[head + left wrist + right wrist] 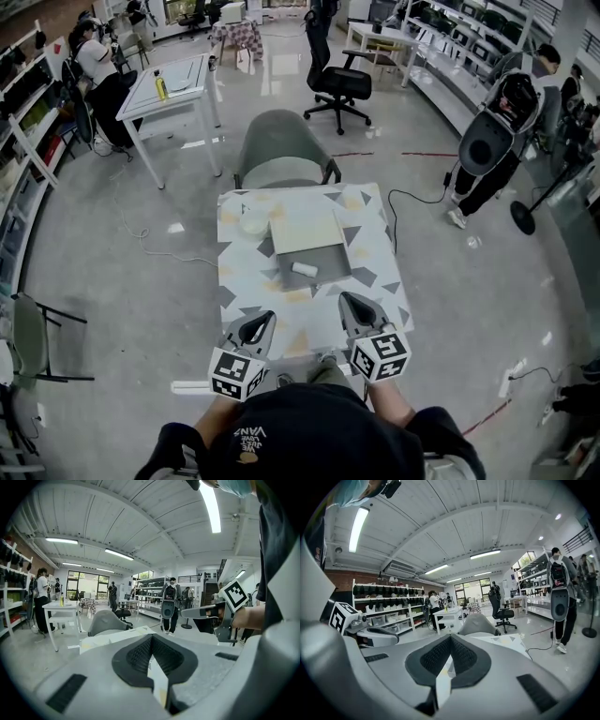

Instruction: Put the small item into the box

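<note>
A small white cylinder-shaped item (304,270) lies inside the shallow grey box (328,255) at the middle of the patterned table (375,281). The box's cream lid (305,230) stands open on its far side. My left gripper (267,319) hovers over the table's near edge, left of the box, its jaws closed together with nothing between them. My right gripper (346,299) hangs near the box's front right corner, also shut and empty. Both gripper views look level across the room; the left gripper (152,637) and right gripper (450,637) show their tips meeting.
A white round dish (253,223) sits at the table's far left. A grey-green chair (283,155) stands behind the table. Around it are a white desk (173,89), a black office chair (337,84), several people, shelving and floor cables.
</note>
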### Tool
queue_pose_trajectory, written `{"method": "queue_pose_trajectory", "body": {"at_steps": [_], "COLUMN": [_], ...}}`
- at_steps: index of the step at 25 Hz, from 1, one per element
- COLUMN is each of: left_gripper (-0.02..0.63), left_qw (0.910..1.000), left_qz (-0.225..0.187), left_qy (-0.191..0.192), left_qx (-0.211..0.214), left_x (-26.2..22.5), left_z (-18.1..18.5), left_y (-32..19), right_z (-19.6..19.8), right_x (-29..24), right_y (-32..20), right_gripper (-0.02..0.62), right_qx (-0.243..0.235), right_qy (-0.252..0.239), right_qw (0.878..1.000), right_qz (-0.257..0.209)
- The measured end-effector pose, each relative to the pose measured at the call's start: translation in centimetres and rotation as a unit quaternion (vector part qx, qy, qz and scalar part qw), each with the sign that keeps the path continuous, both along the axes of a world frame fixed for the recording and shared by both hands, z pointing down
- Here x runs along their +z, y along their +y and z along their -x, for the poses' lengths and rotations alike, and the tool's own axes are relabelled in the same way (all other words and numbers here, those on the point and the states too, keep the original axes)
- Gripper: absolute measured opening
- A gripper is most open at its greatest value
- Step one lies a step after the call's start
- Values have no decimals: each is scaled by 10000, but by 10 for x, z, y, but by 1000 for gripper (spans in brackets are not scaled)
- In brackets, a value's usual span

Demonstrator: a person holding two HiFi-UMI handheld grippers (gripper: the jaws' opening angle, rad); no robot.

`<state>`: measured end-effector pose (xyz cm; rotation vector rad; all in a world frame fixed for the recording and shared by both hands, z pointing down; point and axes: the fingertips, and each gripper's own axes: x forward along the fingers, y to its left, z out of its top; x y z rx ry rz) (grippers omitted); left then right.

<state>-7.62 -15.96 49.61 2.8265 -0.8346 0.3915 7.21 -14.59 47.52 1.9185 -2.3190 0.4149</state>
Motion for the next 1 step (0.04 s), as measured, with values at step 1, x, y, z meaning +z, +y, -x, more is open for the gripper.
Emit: {"method": "queue_pose_trajectory", "body": {"at_steps": [1], "left_gripper": [6], "left_qw": [10000], "left_qz": [2], "left_qy": [-3], "left_qx": [-3], "left_x": [1], "left_z": [0], "left_y": [0], "right_z": [0], "right_x": [0], "right_y": [-1], "right_gripper": [0], "right_qx": [0], "right_qy": [3], "right_qw": [10000], "right_qz": [-6]}}
